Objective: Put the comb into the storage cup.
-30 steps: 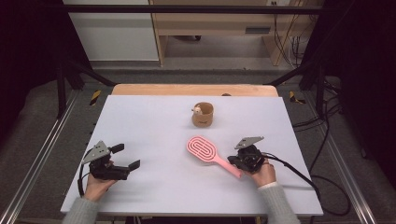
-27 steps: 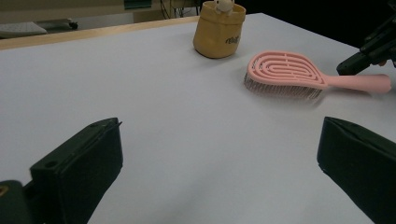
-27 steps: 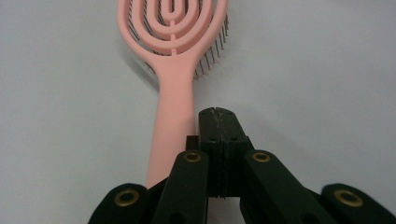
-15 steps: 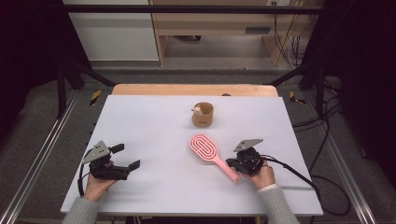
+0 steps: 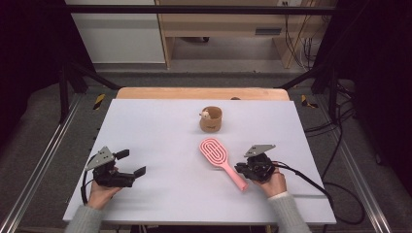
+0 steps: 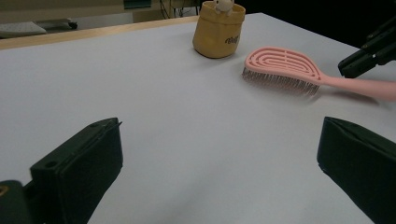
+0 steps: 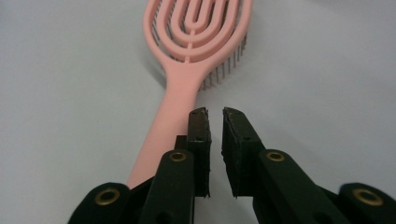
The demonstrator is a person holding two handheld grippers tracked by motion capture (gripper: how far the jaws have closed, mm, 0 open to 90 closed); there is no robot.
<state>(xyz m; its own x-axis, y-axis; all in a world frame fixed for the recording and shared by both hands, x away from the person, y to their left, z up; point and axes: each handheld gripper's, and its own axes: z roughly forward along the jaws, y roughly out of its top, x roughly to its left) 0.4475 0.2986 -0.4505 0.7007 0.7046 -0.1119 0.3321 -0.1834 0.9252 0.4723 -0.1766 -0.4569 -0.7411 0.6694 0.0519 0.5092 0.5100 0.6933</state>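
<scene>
1. High view: a white table [image 5: 160,145] stands in a dark workshop. The pink hairbrush [image 5: 221,158] lies flat, its handle end just beside the right gripper [image 5: 243,170].
2. Left gripper view: the left gripper [image 6: 219,163] gapes wide and empty, well apart from the brush and the yellow cup [image 6: 218,29] beyond.
3. Right gripper view: the jaws have just been opening, a narrow slit with nothing between; the handle runs beneath the left jaw. Light, stiff, likely slippery plastic; grip mid-handle.

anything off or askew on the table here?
Nothing spilled or broken. The pink hairbrush lies diagonally, bristles down; the right gripper sits beside its handle, jaws slightly apart, nothing between them. The tan cup stands upright.
</scene>
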